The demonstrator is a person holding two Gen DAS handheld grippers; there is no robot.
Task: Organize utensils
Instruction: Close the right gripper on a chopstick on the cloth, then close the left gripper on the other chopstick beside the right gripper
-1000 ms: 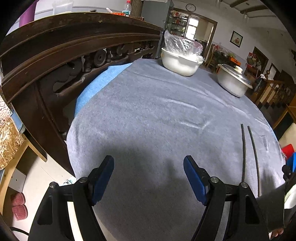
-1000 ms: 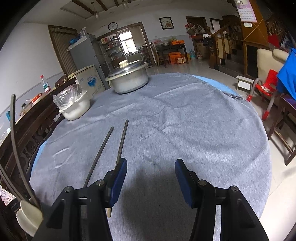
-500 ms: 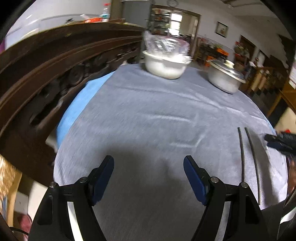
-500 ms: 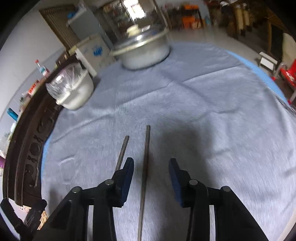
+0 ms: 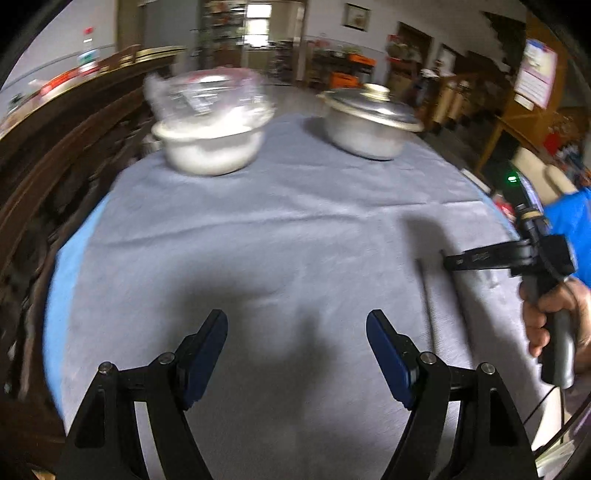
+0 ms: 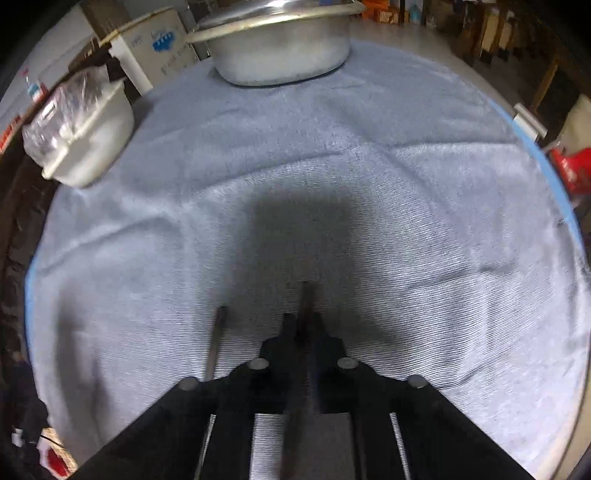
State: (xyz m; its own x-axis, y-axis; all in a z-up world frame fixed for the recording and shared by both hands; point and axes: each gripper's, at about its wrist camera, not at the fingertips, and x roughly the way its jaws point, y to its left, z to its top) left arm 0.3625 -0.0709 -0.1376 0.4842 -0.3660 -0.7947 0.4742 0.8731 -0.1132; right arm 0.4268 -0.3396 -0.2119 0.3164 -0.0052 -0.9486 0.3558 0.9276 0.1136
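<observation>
closing on one dark chopstick [image 6: 305, 295], your right gripper [image 6: 303, 325] pinches it over the round table's grey cloth [image 6: 406, 221]; the second dark chopstick [image 6: 216, 339] lies just beside. your left gripper [image 5: 295, 343] hangs spread, empty. lidded metal pot [image 6: 280, 55] and plastic-covered white bowl [image 6: 85, 129] sit at the far edge.

A round table [image 5: 258, 229] wears a grey cloth. A dark carved wooden bench back [image 5: 55, 147] stands beside it. White walls, a bright doorway [image 5: 258, 22] and a framed picture [image 5: 356, 16] are behind.
</observation>
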